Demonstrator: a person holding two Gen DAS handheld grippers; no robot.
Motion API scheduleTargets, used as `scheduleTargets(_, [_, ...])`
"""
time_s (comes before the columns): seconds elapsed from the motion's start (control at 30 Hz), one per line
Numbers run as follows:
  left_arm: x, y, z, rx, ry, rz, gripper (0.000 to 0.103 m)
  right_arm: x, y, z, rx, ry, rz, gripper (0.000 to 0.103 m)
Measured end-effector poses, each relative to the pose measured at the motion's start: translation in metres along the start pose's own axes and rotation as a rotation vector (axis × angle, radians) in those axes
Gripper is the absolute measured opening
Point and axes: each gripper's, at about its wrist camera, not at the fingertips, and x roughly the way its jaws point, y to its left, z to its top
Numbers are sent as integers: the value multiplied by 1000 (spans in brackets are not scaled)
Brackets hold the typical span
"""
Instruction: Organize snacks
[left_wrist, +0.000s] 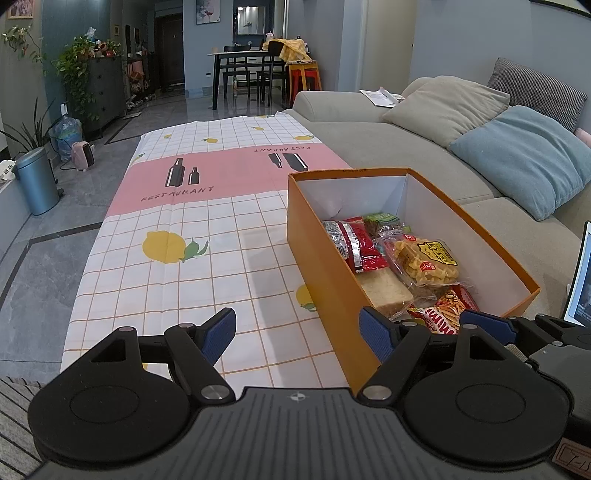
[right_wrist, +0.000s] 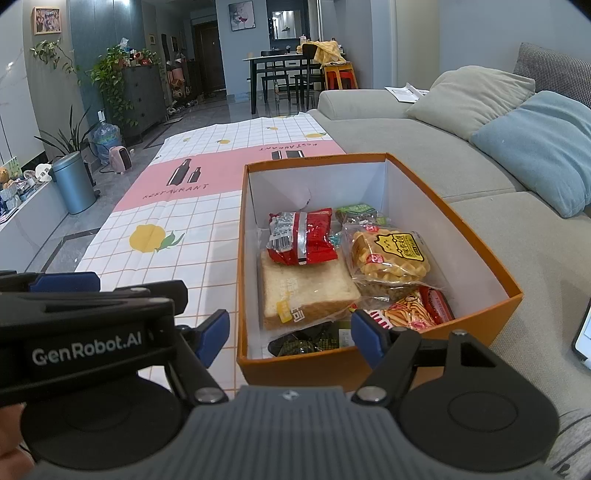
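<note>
Two grippers stood side by side, both with jaws wide apart and nothing between the blue pads. One sofa (right_wrist: 424, 144) ran along the right of them, with three cushions on it that I could count: one beige (right_wrist: 469, 98), one blue (right_wrist: 535, 147), one checked (right_wrist: 554, 70). One table, under a checked cloth (left_wrist: 192, 236) printed with lemons and bottles, stretched ahead of both grippers and lay bare on its left half.

One orange box (right_wrist: 295, 365) sat on the cloth. It lay straight ahead of the right gripper (right_wrist: 290, 338), whose right finger reached just over the near wall while its left finger hung outside the box, over the cloth. The left gripper (left_wrist: 297, 338) hovered over the cloth to the left of the box (left_wrist: 317, 258), its right pad at the box's near left corner; whether it touched the cardboard I could not tell.

Six snack packs at least lay in the near half of the box: one bread slice (right_wrist: 306, 291), one waffle pack (right_wrist: 391, 258), one red packet (right_wrist: 303, 240) resting on the bread's far edge, one fries bag (right_wrist: 413, 310) nearest the right pad, one dark pack (right_wrist: 310, 341) against the near wall, and one green pack (right_wrist: 360, 212) farthest off. The far end of the box showed bare white floor.
</note>
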Motion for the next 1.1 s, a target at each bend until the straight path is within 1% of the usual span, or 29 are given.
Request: scheduleTargets(1.1, [0,0,-1,2,3,2,89,0,-1,-1,-9,2,-4,71])
